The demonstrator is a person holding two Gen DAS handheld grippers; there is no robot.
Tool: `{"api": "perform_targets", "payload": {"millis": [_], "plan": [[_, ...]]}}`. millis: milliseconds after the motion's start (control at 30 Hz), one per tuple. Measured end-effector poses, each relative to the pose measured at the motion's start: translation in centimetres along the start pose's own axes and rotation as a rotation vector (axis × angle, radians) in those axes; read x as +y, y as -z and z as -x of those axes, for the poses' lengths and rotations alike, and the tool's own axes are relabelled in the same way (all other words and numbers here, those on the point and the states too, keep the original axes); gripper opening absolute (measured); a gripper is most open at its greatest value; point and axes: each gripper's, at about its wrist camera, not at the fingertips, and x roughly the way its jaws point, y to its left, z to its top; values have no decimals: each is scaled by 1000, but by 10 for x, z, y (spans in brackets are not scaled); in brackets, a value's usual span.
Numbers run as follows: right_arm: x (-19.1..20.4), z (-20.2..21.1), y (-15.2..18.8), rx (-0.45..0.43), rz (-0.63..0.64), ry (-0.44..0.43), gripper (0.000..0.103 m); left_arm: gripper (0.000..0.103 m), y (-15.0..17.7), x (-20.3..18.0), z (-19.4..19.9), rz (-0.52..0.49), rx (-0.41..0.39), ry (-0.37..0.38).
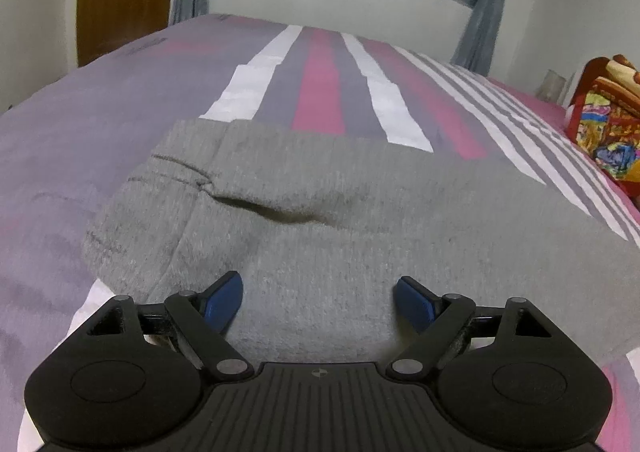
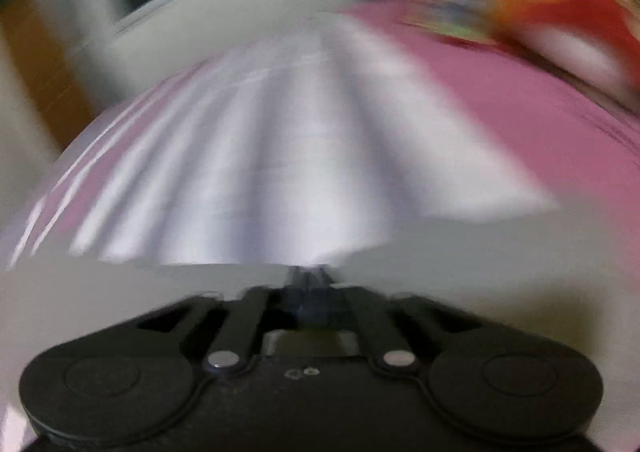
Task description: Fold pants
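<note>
Striped bed (image 1: pixel 320 92), grey pants (image 1: pixel 320 212) flat. My left gripper (image 1: pixel 318 302) wide, empty; right gripper (image 2: pixel 310 280) pinched closed, whether on cloth I can't tell. Align edges, smooth crease w/ next fold.

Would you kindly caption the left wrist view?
Open left gripper above folded grey pants on a striped bed.

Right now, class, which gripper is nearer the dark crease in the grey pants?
Left. The left gripper hangs open over the grey pants, just short of the crease. The right gripper's blurred view shows grey cloth below its shut fingers, no crease.
</note>
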Motion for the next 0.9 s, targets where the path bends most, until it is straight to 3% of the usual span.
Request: {"api": "perform_targets", "payload": {"millis": [67, 133, 267, 467, 600, 667, 800, 900], "plan": [[-32, 43, -2, -118, -93, 110, 22, 84, 0, -6, 4, 26, 9, -1], [-65, 85, 8, -186, -224, 25, 23, 85, 1, -7, 6, 36, 24, 7], [-101, 127, 40, -192, -357, -62, 25, 85, 7, -5, 7, 30, 39, 7], [-113, 113, 65, -163, -532, -180, 23, 88, 7, -7, 3, 15, 63, 1], [-117, 96, 66, -82, -591, -140, 20, 92, 5, -10, 0, -7, 77, -2], [-117, 101, 69, -88, -636, -162, 27, 92, 5, -11, 0, -9, 77, -4], [-115, 96, 78, -78, -674, -181, 29, 93, 7, -12, -1, -10, 70, -6], [-121, 79, 81, -86, -713, -197, 11, 96, 6, -15, -3, -22, 76, -16]]}}
